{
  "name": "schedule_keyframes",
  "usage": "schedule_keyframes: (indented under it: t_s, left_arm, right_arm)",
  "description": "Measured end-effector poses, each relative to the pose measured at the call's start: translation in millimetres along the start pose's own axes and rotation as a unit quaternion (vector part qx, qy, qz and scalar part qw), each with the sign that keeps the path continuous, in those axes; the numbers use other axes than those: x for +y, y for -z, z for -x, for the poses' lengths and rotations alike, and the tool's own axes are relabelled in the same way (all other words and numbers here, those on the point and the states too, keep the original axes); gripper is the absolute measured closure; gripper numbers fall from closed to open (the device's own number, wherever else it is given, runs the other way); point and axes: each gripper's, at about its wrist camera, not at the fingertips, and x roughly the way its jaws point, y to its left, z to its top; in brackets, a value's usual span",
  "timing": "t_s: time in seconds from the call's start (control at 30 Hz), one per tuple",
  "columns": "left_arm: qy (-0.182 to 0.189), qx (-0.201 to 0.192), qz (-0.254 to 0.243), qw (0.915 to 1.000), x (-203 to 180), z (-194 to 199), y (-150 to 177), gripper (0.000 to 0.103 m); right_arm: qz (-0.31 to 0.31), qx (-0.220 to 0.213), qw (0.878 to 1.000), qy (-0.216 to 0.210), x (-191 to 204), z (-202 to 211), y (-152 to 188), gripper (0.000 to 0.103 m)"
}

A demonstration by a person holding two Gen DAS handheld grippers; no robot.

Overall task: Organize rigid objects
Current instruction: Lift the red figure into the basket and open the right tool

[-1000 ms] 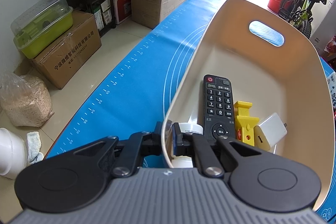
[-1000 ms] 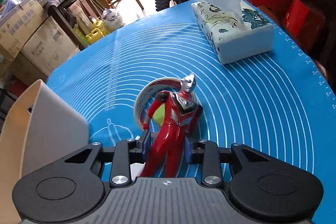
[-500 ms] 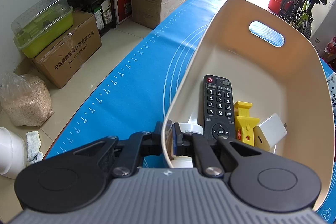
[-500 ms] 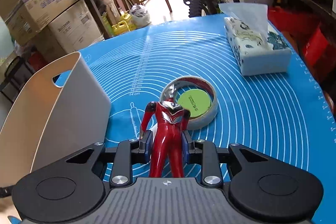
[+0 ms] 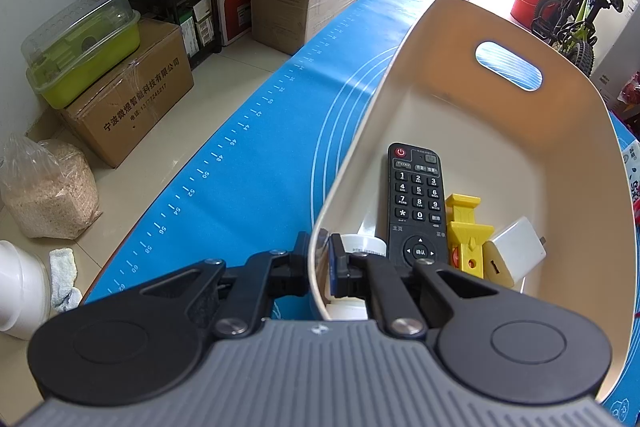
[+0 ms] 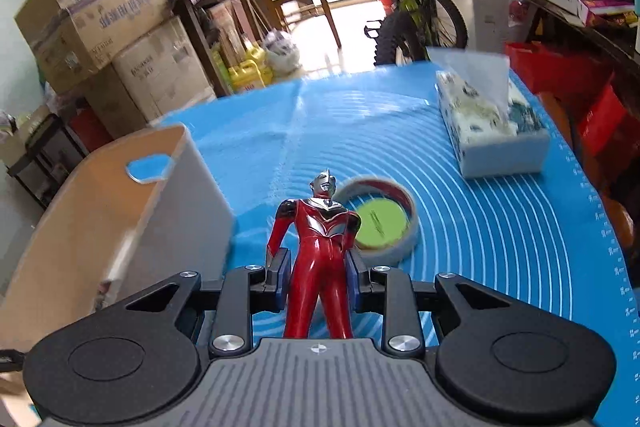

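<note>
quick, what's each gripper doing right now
Left gripper: shut on the bin rim.
Right gripper: shut on the red figure, held clear of the mat.

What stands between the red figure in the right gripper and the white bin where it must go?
Nothing visible does. The right gripper holds the red figure above the blue mat. The white bin is beside it with an open top. The tape roll lies on the other side.
</note>
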Motion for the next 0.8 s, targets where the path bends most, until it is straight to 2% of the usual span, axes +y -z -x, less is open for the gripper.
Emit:
schedule_keyframes:
  t_s: [0.3,0.47,0.6,0.8]
  left_arm:
    - [0.000,0.000,0.000,1.0000,0,0,0,0.092]
    - [0.000,0.000,0.000,1.0000,0,0,0,0.092]
    - [0.000,0.000,0.000,1.0000,0,0,0,0.092]
    - [-0.001,-0.001,-0.003,1.0000,0,1,-1,0.092]
  right_arm:
    - [0.035,-0.049,0.995,-0.079,54,38,-24,0.066]
    - [0.073,-0.049,0.989,-0.120,99,38,-26,0.066]
    - [0.102,-0.028,0.984,-0.143,131,27,-15,0.066]
    - [0.155,0.037,0.976,-0.148,167,3,13,0.066]
